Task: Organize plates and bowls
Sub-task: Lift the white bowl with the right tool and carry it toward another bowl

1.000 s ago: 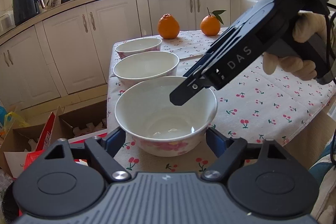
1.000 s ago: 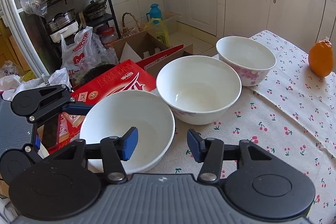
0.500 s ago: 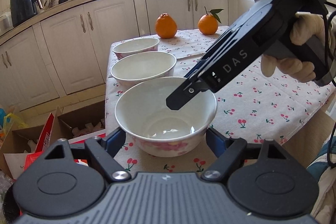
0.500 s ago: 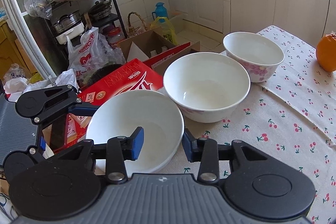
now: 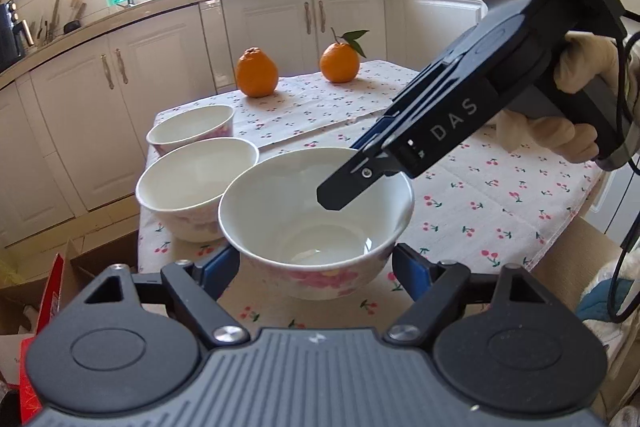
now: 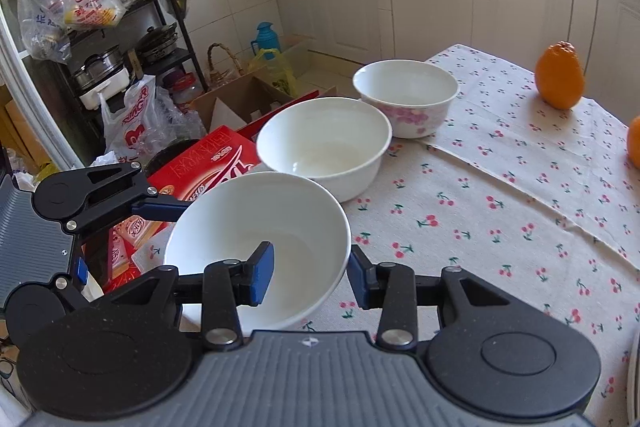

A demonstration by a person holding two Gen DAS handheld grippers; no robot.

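Note:
Three white bowls with pink flowers stand in a row on the cherry-print tablecloth point(image 6: 500, 211). The near bowl point(image 5: 316, 219) point(image 6: 256, 243) sits between the open fingers of my left gripper point(image 5: 316, 267), which flank its base without squeezing. My right gripper point(image 6: 310, 279) straddles the same bowl's rim, one blue pad inside and one outside, with the jaws narrowed close to the rim; it shows from the side in the left wrist view point(image 5: 340, 195). The middle bowl point(image 5: 196, 183) point(image 6: 324, 143) and the far bowl point(image 5: 190, 127) point(image 6: 406, 95) stand behind it.
Two oranges point(image 5: 256, 73) point(image 5: 339, 63) sit at the far end of the table. Cardboard boxes and a red carton point(image 6: 208, 167) lie on the floor beside the table's edge. White cabinets point(image 5: 120, 99) line the walls.
My right gripper's jaws have narrowed around the near bowl's rim. The bowl looks lifted and shifted toward the middle bowl, and both views have moved with it.

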